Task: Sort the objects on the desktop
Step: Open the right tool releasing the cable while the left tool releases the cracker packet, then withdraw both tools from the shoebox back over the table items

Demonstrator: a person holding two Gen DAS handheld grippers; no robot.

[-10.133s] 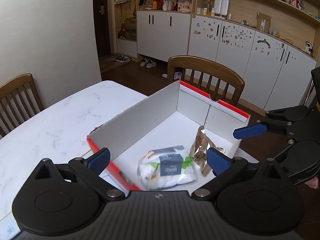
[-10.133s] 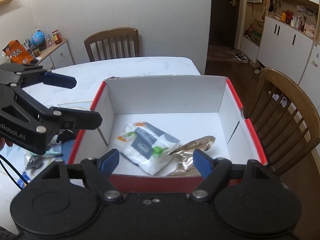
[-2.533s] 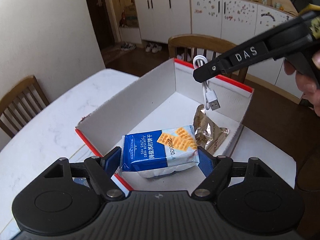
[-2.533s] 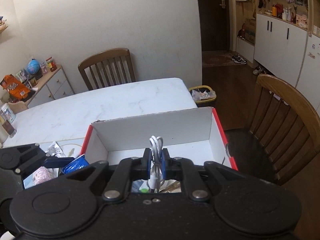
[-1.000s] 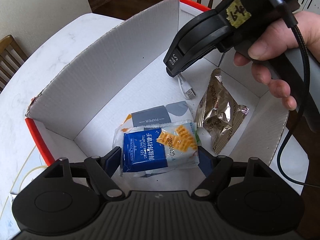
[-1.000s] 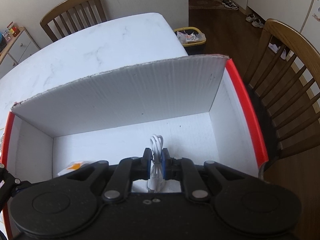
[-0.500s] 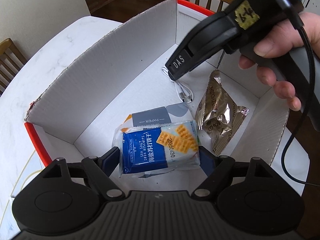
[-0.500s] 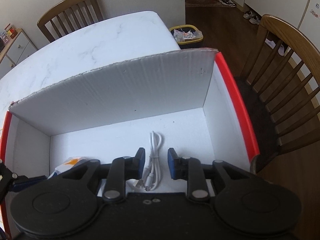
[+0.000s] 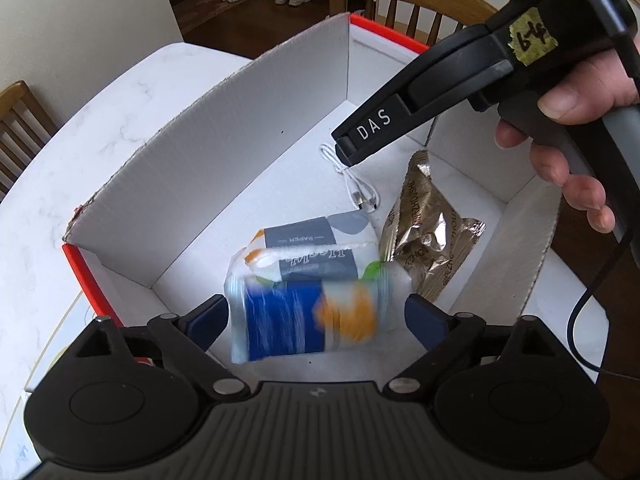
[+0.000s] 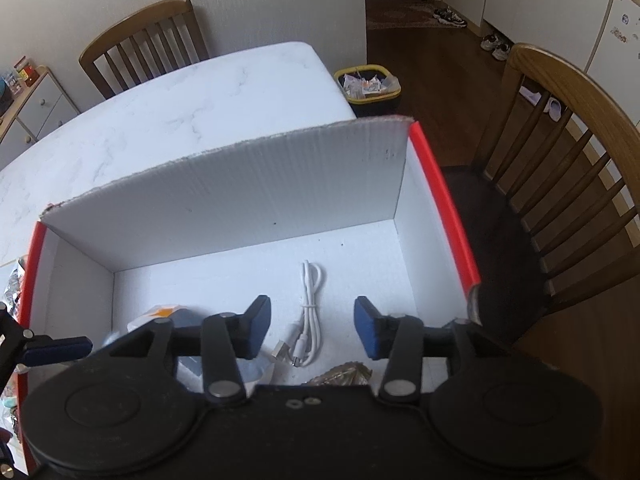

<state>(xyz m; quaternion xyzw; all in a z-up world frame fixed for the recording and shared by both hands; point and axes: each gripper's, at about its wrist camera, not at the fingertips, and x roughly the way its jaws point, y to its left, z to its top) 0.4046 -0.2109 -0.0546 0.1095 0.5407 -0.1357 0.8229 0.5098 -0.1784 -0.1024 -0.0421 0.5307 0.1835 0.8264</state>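
Observation:
A white box with red rims (image 9: pixel 224 128) (image 10: pixel 248 196) stands on the marble table. My left gripper (image 9: pixel 316 316) is open; a blue cracker packet (image 9: pixel 308 316), blurred, is loose between its fingers above a white tissue pack (image 9: pixel 308 254). A gold foil snack bag (image 9: pixel 428 236) lies to the right. A white USB cable (image 9: pixel 356 188) (image 10: pixel 308 320) lies on the box floor. My right gripper (image 10: pixel 310 328) is open and empty above the cable; it shows in the left wrist view (image 9: pixel 352 152).
Wooden chairs stand past the box (image 10: pixel 560 152) and at the table's far side (image 10: pixel 144 44). A yellow-rimmed bin (image 10: pixel 368 84) sits on the floor. Loose items lie on the table left of the box (image 10: pixel 12 280).
My right gripper opened wider and lifted off the cable, which now lies on the box floor. My left gripper opened and the cracker packet is dropping free.

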